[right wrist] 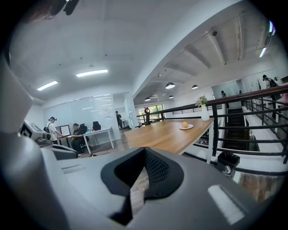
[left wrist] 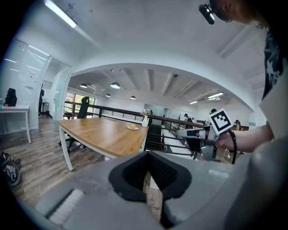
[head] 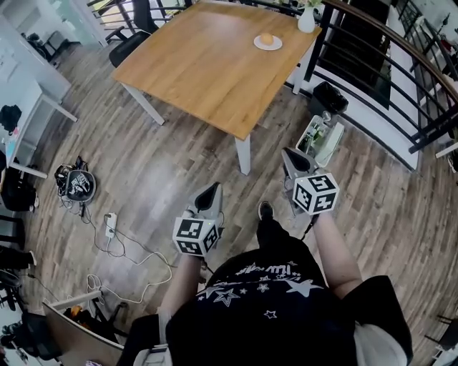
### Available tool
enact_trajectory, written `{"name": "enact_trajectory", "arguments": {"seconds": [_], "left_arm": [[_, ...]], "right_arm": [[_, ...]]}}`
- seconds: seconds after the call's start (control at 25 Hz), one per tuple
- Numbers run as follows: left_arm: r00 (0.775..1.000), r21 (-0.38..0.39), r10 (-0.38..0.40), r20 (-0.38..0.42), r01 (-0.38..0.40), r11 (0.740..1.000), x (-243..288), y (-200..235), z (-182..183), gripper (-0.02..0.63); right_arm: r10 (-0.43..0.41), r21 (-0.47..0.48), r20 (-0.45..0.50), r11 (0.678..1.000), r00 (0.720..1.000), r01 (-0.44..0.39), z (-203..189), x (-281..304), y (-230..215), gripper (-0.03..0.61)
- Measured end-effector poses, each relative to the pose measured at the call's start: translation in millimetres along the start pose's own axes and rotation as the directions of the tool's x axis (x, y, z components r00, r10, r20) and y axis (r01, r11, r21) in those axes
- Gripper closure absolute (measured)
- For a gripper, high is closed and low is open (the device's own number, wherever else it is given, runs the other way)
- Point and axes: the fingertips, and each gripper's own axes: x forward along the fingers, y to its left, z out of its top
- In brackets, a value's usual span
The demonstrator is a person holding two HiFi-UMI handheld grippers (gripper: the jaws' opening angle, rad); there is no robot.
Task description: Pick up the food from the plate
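Observation:
A round orange piece of food (head: 267,38) lies on a small white plate (head: 276,44) near the far corner of the wooden table (head: 207,64). Both grippers are held low over the floor, well short of the table. My left gripper (head: 213,189) is shut and holds nothing. My right gripper (head: 287,153) is shut too, also with nothing in it. The left gripper view shows the plate (left wrist: 133,128) far ahead past the shut left gripper (left wrist: 146,176). In the right gripper view the food (right wrist: 185,124) sits far beyond the shut right gripper (right wrist: 135,179).
A white vase (head: 306,20) stands at the table's far corner by the black railing (head: 401,86). A black bin (head: 328,99) and an open box (head: 320,140) sit on the floor to the right. Cables with a power strip (head: 111,225) lie left. People sit at a desk (right wrist: 78,134).

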Motion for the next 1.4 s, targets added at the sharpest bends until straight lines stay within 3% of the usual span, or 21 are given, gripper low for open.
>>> {"name": "enact_trajectory", "arguments": {"seconds": [0.48, 1.0, 1.4], "left_arm": [[1.000, 0.030, 0.027, 0.013, -0.027, 0.999, 114, 14, 57, 0.612], [0.992, 0.000, 0.128, 0.006, -0.128, 0.992, 171, 38, 73, 0.612], [0.990, 0.001, 0.141, -0.014, -0.141, 0.990, 195, 46, 79, 0.612]], "right_arm": [[0.023, 0.035, 0.002, 0.999, 1.000, -0.023, 48, 87, -96, 0.576], [0.106, 0.038, 0.010, 0.994, 0.994, -0.107, 74, 150, -147, 0.577], [0.088, 0.064, -0.029, 0.994, 0.996, -0.087, 67, 161, -175, 0.576]]}}
